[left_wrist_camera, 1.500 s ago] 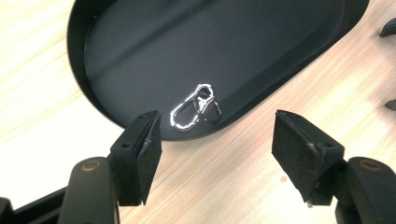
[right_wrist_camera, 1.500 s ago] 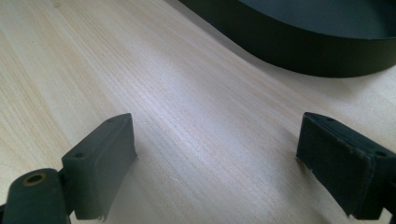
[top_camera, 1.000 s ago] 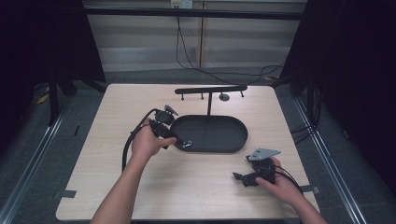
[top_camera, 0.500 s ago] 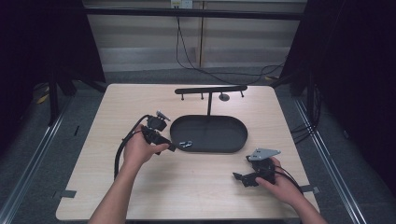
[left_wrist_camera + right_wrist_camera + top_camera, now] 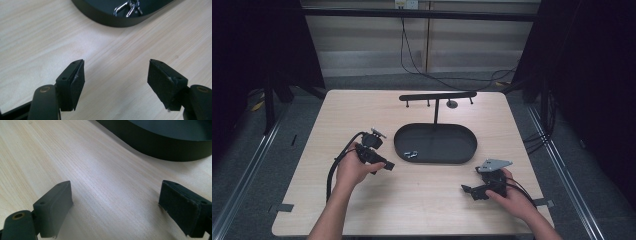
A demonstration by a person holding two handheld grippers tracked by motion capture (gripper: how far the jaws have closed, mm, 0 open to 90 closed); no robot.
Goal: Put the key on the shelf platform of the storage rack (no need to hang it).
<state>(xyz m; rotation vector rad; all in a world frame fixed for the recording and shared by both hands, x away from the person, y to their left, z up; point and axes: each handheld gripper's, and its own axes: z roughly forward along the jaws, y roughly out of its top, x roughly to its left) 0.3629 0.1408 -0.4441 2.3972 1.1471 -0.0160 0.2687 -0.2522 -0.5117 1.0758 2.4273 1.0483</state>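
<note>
A black oval tray lies mid-table, and a small metal clip rests in its left end. My left gripper hovers low over the wood just left of the tray and points toward it. In the left gripper view its jaws stand open over bare table, with the clip and tray rim ahead. My right gripper rests near the front right of the table. It is open with nothing between its jaws, and the tray wall lies beyond it.
A black T-shaped stand with small hooks rises behind the tray, a small round piece beside its foot. The light wooden table shows bare wood in front of the tray and at far left. Dark curtains and cables surround the table.
My left hand has drawn back from the tray's left end, moving left and toward the near edge. The clip stays in the tray. The right hand has not moved.
</note>
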